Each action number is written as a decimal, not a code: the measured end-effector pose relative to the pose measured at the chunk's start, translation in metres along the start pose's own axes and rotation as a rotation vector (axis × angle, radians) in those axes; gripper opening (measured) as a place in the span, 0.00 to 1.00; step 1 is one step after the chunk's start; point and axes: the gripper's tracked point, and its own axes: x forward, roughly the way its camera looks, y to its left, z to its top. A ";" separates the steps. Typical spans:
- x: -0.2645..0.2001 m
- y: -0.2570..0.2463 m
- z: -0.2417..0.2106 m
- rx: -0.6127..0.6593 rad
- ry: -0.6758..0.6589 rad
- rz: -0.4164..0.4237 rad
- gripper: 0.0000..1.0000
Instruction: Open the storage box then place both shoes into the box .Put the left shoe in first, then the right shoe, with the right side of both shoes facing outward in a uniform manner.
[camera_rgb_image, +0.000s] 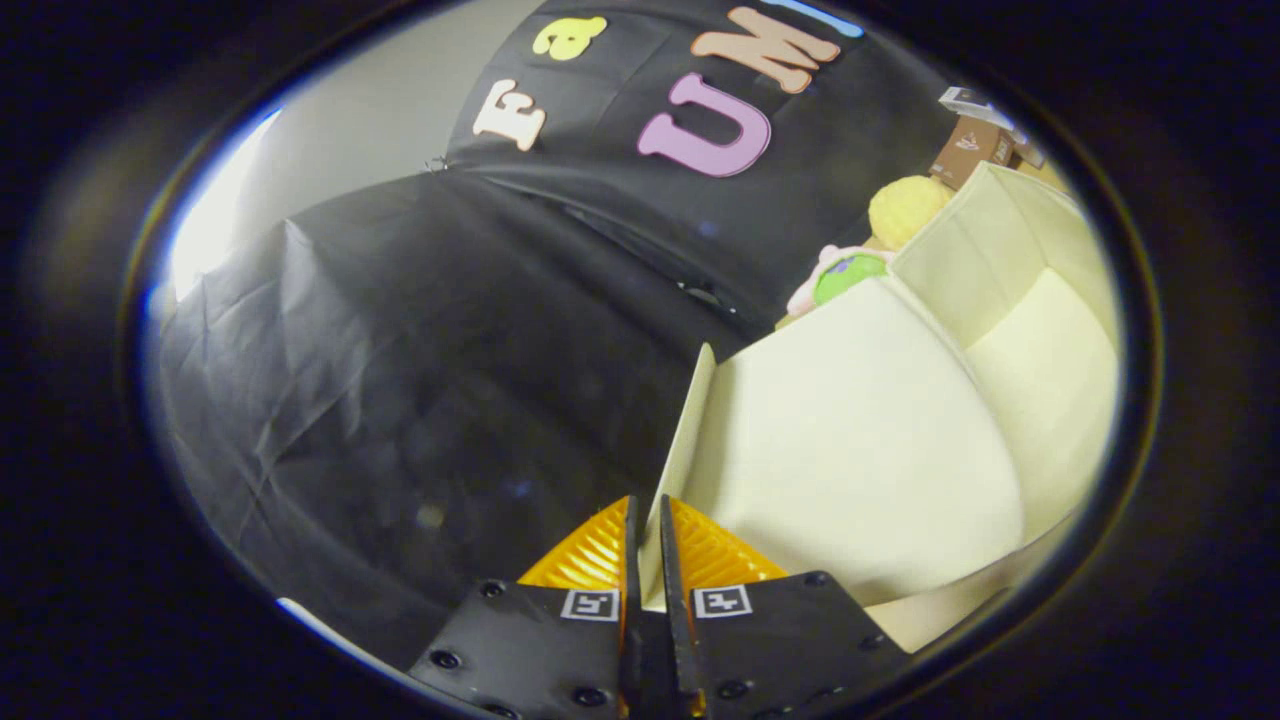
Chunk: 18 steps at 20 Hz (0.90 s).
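1. Your gripper (646, 520): the two fingers stand nearly together, with only a thin slot left between them. The edge of the lid (690, 430) runs down into that slot, so the fingers look closed on the lid's rim; the contact itself is hard to make out.
2. Storage box (1040, 330): cream fabric, to the right of and beyond your fingers, and seen tilted. Its interior shows pale walls and a pale floor.
3. Lid: a broad cream panel, raised, standing between your fingers and the box's open interior. Its near corner sits at your fingertips; its far edge meets the box's wall.
4. Plush toy (850, 275): pink and green, with a yellow round part (905, 208) above it. It lies just beyond the box's far left wall, against the black cloth (400, 380).
5. Brown cartons (975, 150): far right, behind the box.
6. Black cloth: wrinkled, covering the left and far side of the scene.
7. Shoes: you cannot place them from here.
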 end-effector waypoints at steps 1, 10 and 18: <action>0.004 -0.006 -0.004 -0.008 0.003 -0.014 0.37; -0.022 -0.041 0.031 -0.182 -0.031 -0.121 1.00; -0.091 -0.068 0.124 -0.382 -0.105 -0.274 1.00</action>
